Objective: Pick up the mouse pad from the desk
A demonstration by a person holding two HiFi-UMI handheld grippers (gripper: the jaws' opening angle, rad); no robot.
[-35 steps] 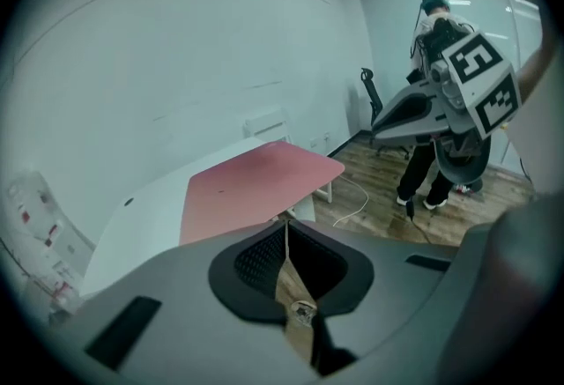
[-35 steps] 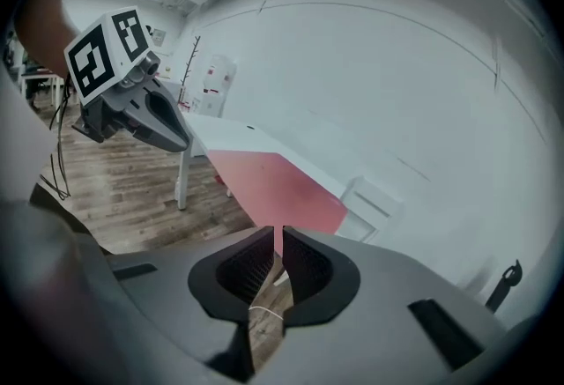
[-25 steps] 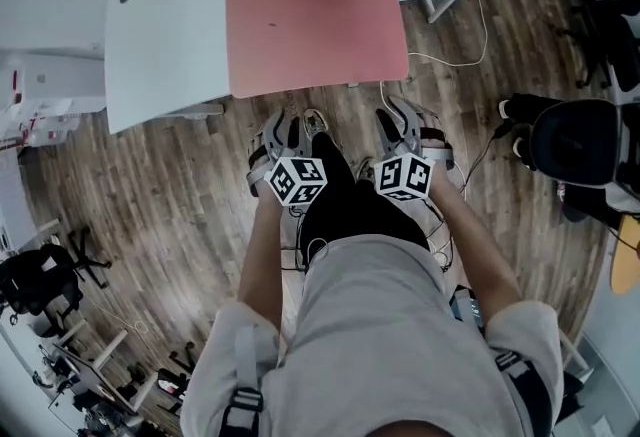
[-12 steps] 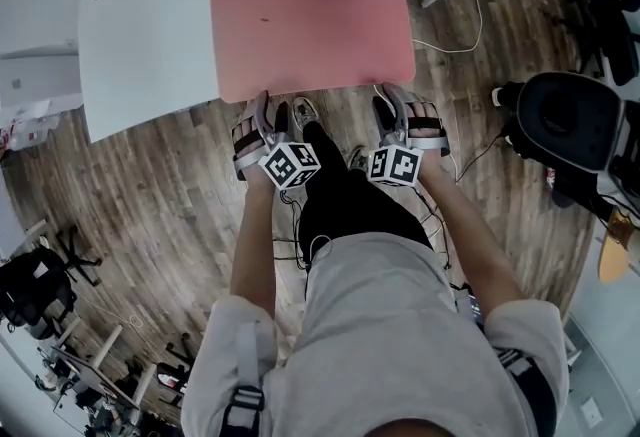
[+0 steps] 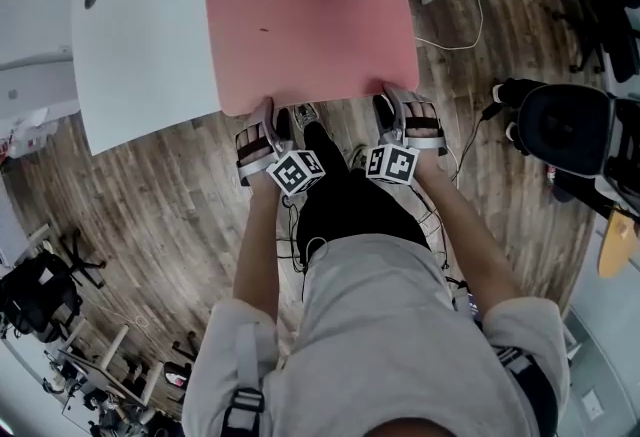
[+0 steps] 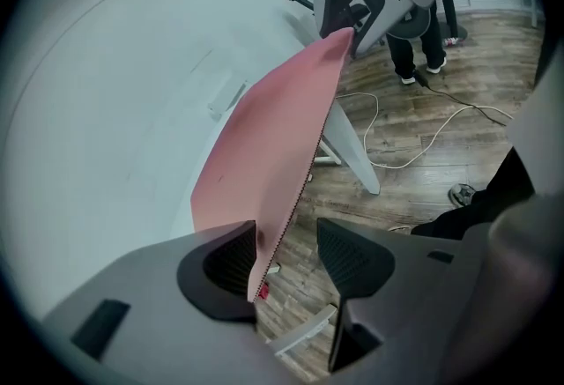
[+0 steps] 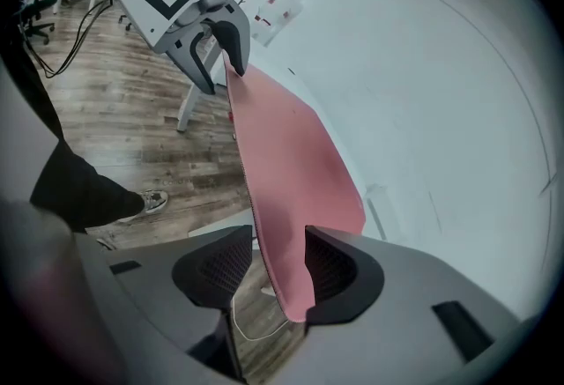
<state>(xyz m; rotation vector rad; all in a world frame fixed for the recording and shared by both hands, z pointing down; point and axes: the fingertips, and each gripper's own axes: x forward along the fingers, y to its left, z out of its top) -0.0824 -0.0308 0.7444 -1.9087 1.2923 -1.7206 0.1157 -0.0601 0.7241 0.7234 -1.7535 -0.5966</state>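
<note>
Left hand-held gripper [image 6: 284,253]: we see its jaws wide apart, the pink mouse pad's [image 5: 310,20] near-left corner between them, against 1 jaw and clear of the other. Right hand-held gripper [image 7: 263,264]: jaws opening, near-right corner between them. We note the mouse pad lies across the white counter's [image 5: 140,45] near edge, its near strip overhanging the wooden floor [image 5: 150,195].

Matt cloth-like mouse pad [image 5: 310,20], smooth wht desk [image 5: 140,55] & wood-plank floor [image 5: 150,195]
</note>
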